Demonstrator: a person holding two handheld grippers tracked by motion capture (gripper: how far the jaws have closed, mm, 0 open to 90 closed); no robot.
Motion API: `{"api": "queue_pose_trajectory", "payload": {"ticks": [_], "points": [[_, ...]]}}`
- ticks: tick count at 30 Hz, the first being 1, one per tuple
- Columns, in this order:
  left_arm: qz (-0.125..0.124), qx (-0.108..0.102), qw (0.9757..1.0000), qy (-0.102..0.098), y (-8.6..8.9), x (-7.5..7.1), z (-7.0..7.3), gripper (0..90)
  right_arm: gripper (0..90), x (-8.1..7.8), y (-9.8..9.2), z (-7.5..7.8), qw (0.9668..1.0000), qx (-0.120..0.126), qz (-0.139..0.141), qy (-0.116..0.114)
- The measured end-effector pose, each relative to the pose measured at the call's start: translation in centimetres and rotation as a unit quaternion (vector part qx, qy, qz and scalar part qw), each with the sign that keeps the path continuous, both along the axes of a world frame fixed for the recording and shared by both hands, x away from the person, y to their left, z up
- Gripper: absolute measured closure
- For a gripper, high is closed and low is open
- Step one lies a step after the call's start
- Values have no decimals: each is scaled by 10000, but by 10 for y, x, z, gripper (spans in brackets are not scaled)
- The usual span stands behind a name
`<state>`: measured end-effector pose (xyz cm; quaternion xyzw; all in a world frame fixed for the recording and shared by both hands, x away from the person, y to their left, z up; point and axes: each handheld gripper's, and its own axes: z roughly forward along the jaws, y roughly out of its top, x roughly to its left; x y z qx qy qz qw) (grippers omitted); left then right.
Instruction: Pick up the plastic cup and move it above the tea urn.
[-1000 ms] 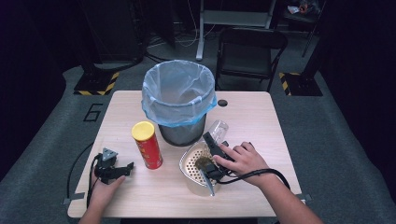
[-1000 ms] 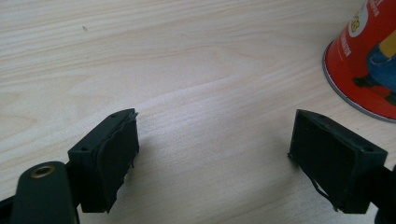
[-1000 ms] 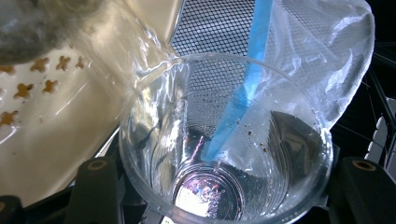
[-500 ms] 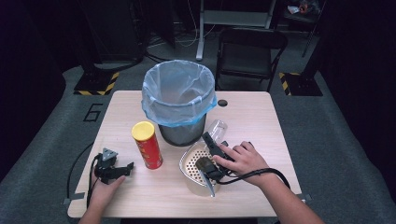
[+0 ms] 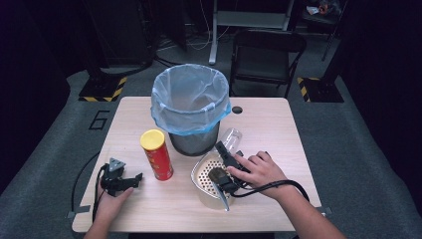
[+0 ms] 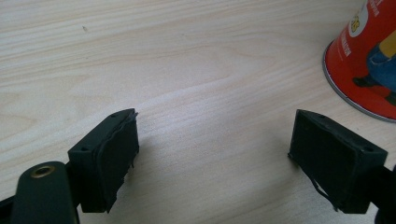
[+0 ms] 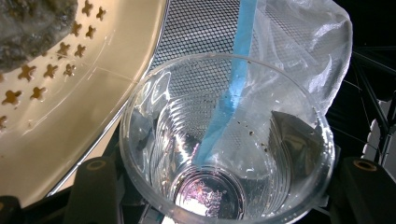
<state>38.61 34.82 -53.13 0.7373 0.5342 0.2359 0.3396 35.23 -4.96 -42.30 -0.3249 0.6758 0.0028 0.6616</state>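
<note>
A: Since a second ago nothing has shifted; both hands sit where they were, and the cup is no nearer the bin.

B: So a pause mid-step, I'd say. What about the jaws?

A: The right gripper pinches a clear plastic cup: in the right gripper view its two jaws flank the cup's rim and the cup sits between them, mouth toward the camera. The left gripper has its jaws spread over bare table, holding nothing.

B: And around them?

A: The cup lies tipped between the perforated colander and the bin with its blue liner. A red can stands just right of the left gripper.

B: Anything unclear?

A: Specks cling inside the cup; I can't tell what they are. A dark lump in the colander is partly behind the right hand, and the cup's base is hidden.
</note>
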Motion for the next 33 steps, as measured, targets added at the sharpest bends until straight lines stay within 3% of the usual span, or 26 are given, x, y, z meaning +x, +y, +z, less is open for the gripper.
{"api": "queue_pose_trajectory", "payload": {"ticks": [33], "points": [[1, 4, 10000, 11, 0, 0, 0, 150, 346, -2, 0, 2, 9998, 111, 60, -142]]}}
